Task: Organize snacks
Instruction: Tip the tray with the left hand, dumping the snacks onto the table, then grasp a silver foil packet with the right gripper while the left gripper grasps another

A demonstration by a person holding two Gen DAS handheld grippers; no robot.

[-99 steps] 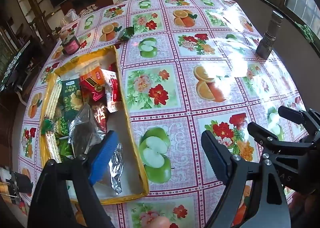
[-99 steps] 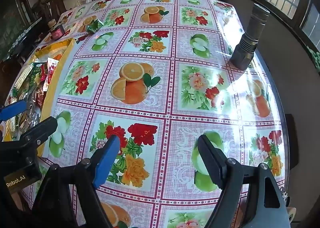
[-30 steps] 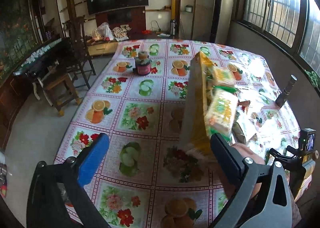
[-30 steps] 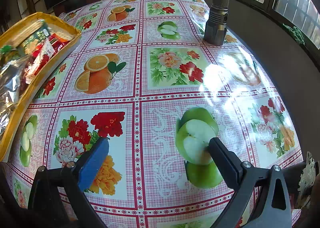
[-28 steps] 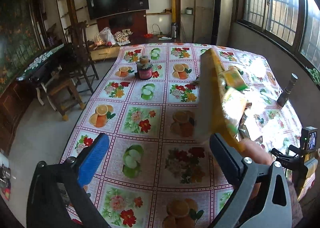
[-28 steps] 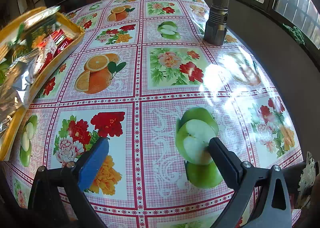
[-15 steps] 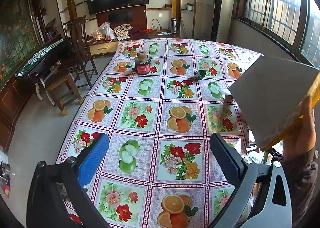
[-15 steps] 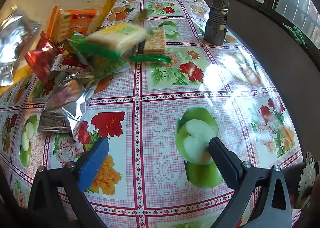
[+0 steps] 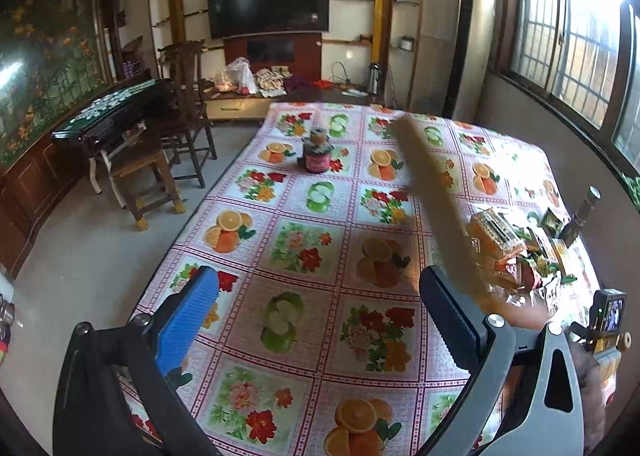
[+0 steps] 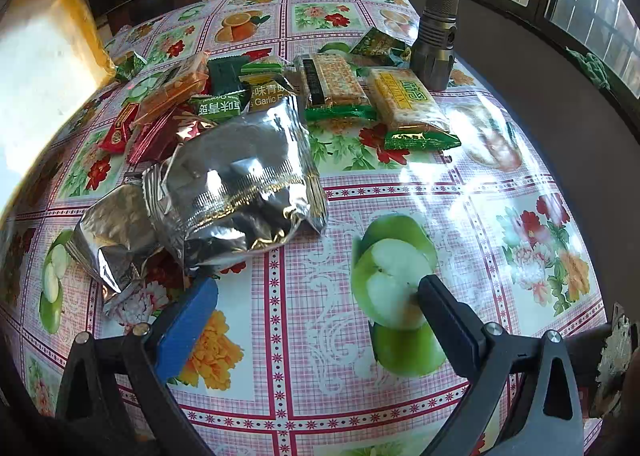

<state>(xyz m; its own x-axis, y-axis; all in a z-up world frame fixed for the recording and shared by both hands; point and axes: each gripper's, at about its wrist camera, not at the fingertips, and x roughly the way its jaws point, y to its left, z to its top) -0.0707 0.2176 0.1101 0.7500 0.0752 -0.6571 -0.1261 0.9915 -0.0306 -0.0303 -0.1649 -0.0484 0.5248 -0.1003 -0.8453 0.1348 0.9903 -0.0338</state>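
- Jaws of the right gripper [image 10: 318, 298] stand wide apart, holding nothing, just short of the crinkled silver foil bag [image 10: 240, 180].
- Left gripper [image 9: 318, 302] is likewise spread and empty.
- Loose snack packets [image 10: 340, 90] lie heaped beyond the foil bag, near the grey metal flashlight [image 10: 438, 16].
- Yellow-rimmed cardboard tray [image 10: 44, 56] is held tilted off the table, left of the foil bag.
- Sorting looks barely begun; the next move probably means closing on the foil bag.
- Open fruit-print tablecloth [image 10: 500, 224] lies right of it.

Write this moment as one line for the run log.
left: open | right: open | snacks: loose on table | tray: lifted, tilted
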